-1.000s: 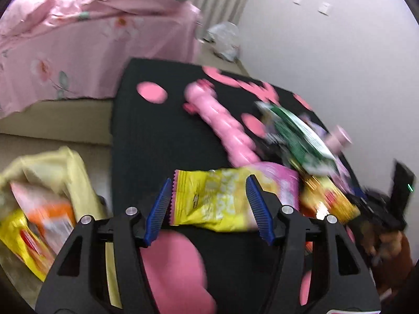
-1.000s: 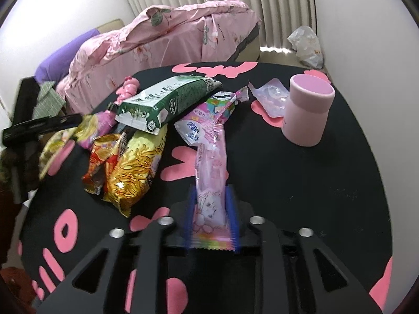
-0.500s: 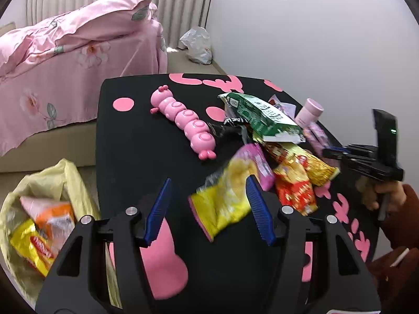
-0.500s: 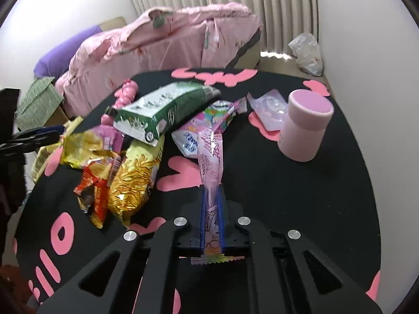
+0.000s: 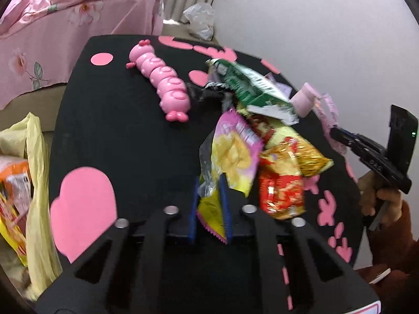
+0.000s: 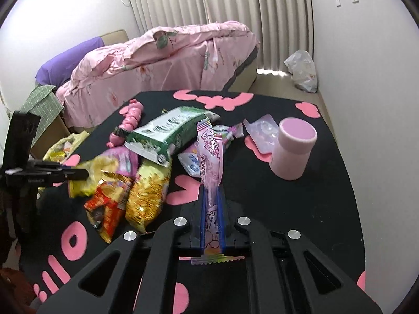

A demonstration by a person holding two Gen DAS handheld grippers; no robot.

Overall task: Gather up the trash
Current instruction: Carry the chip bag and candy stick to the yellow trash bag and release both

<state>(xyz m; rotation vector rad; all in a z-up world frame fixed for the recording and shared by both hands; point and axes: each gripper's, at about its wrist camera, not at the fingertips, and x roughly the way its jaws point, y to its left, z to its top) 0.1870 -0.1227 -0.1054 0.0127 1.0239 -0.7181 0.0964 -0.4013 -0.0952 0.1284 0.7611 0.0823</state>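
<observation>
Left gripper (image 5: 210, 204): clamped on the yellow chip packet (image 5: 233, 162), lifted above the black table (image 5: 125, 136).
Right gripper (image 6: 211, 209): clamped on the pink stick wrapper (image 6: 210, 157), held upright.
Risk: slippery foil may be lost before the yellow trash bag (image 5: 36, 183) is reached.

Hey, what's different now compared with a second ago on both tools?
The left tool was open around the yellow and pink chip bag; its jaws have since closed on the bag's end. The right tool, already on the long pink wrapper, squeezed tighter and lifted it so it stands up. The pink caterpillar toy, pink cup and the other packets stayed on the black table.
</observation>
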